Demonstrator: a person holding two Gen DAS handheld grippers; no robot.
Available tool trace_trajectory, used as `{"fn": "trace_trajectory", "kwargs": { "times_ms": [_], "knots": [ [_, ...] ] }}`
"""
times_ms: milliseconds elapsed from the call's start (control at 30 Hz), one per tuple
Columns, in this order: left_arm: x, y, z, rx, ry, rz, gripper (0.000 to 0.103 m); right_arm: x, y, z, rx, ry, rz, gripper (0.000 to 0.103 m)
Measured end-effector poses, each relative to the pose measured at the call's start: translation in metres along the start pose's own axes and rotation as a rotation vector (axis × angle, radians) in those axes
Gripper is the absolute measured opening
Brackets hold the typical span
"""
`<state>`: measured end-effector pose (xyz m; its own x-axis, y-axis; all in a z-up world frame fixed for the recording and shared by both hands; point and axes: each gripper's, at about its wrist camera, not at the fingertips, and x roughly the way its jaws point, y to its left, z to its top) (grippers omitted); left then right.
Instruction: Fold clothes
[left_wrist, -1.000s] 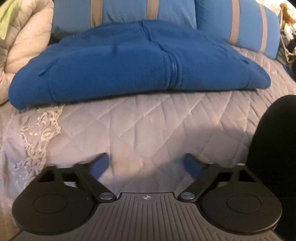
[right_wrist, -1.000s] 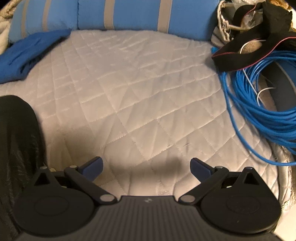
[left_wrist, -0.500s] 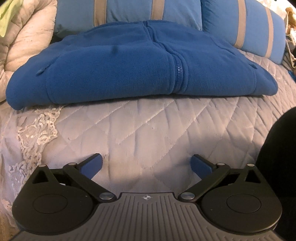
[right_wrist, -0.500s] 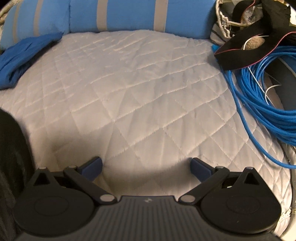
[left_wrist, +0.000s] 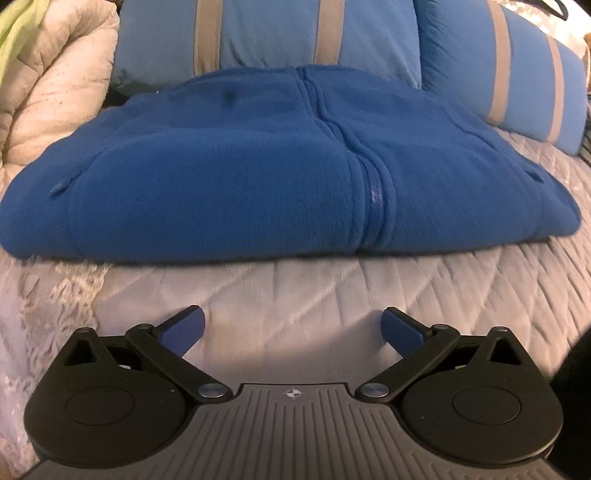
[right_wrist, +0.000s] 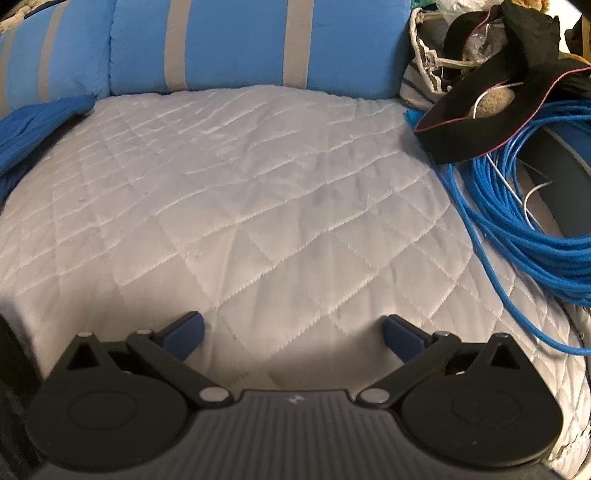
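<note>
A blue fleece jacket lies folded on the white quilted bedspread, its zipper running down the middle. My left gripper is open and empty, low over the quilt just in front of the jacket's near fold. In the right wrist view only a corner of the jacket shows at the far left. My right gripper is open and empty over bare quilt.
Blue pillows with grey stripes line the back. A cream comforter is bunched at the left. A coil of blue cable and a black garment lie at the right.
My left gripper has moved closer to the jacket, which now fills more of the view. My right gripper has shifted forward and right; the dark shape at its left has slid mostly out of view.
</note>
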<state>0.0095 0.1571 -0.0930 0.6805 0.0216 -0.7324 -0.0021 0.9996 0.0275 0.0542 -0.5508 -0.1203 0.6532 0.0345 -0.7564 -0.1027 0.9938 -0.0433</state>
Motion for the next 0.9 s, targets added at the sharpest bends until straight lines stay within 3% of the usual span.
{"fn": "trace_trajectory", "kwargs": {
  "times_ms": [667, 900],
  "knots": [
    [0.028, -0.013, 0.020, -0.011, -0.063, 0.064, 0.103, 0.023, 0.003, 0.024, 0.049, -0.088, -0.035, 0.103],
    [0.033, -0.017, 0.015, -0.019, -0.147, 0.088, 0.103, 0.028, 0.002, 0.025, 0.081, -0.145, -0.045, 0.103]
  ]
}}
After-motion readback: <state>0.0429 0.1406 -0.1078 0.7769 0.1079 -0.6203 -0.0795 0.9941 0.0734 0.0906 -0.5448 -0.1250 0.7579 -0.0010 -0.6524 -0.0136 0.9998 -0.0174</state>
